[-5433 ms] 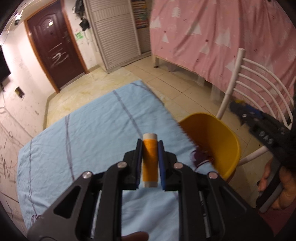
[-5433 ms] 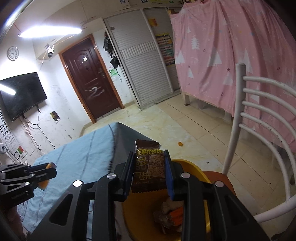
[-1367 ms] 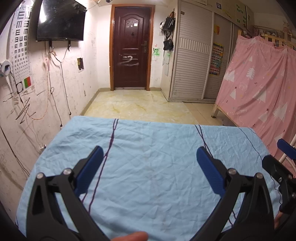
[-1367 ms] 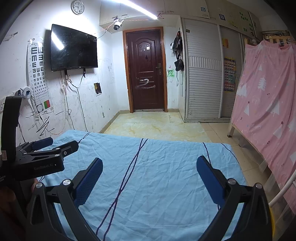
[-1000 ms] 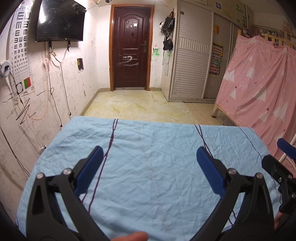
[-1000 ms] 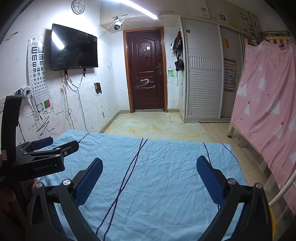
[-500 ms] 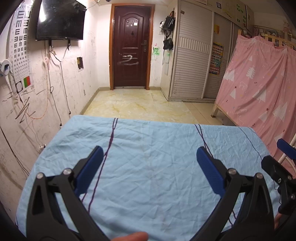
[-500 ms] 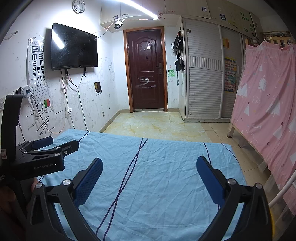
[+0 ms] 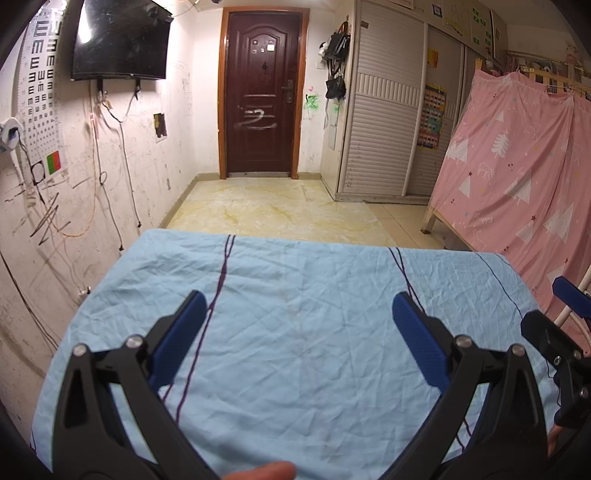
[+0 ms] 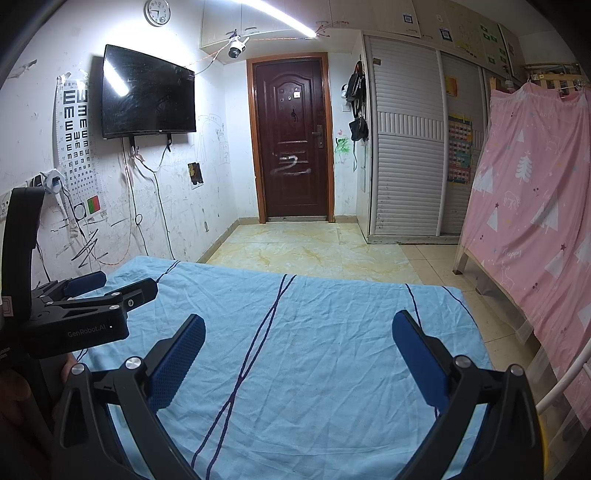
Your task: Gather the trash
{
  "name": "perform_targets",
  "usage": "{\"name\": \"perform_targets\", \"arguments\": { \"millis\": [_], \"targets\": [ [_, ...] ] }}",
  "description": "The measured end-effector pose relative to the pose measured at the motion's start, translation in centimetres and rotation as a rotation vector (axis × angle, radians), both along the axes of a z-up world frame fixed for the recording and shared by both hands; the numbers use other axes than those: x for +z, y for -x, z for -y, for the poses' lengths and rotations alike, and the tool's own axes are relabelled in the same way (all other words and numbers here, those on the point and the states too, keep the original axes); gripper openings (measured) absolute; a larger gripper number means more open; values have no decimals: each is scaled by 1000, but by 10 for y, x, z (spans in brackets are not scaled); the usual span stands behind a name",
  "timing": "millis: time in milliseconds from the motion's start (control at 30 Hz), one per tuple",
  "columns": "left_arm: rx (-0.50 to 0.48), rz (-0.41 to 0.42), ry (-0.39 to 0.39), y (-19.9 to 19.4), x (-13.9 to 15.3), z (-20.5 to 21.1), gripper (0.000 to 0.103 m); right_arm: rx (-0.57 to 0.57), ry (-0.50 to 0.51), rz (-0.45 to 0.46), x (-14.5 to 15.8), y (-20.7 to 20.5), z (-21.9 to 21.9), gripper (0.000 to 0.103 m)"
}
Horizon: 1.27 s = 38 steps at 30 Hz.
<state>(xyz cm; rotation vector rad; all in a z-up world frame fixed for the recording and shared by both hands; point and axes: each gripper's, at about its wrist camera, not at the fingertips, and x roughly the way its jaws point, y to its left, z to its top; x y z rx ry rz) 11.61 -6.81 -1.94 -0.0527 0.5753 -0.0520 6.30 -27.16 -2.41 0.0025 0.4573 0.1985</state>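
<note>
blue cloth [image 9: 295,332] | door [image 9: 263,96] | TV [image 10: 147,94] | pink curtain [image 9: 517,177]

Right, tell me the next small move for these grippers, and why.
Probably none beyond lowering both to rest. The left gripper and right gripper are both open with nothing between their fingers, and the blue cloth shows no trash in either view. The bin is not clearly in view, so I cannot check it.

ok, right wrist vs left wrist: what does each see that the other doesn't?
Right wrist only: wall clock, ceiling light strip, security camera, and the left gripper from the side.
Left wrist only: the right gripper at the frame's right edge.
Both: blue tablecloth, with no trash visible on it, TV, brown door, pink curtain; each view's own jaws spread wide, holding nothing.
</note>
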Motion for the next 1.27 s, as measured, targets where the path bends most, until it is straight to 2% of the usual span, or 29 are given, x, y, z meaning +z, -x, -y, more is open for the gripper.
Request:
{"name": "perform_targets", "arguments": {
  "millis": [1267],
  "targets": [
    [-3, 3, 2, 2, -1, 0, 96, -1, 5, -4, -3, -1, 5, 94]
  ]
}}
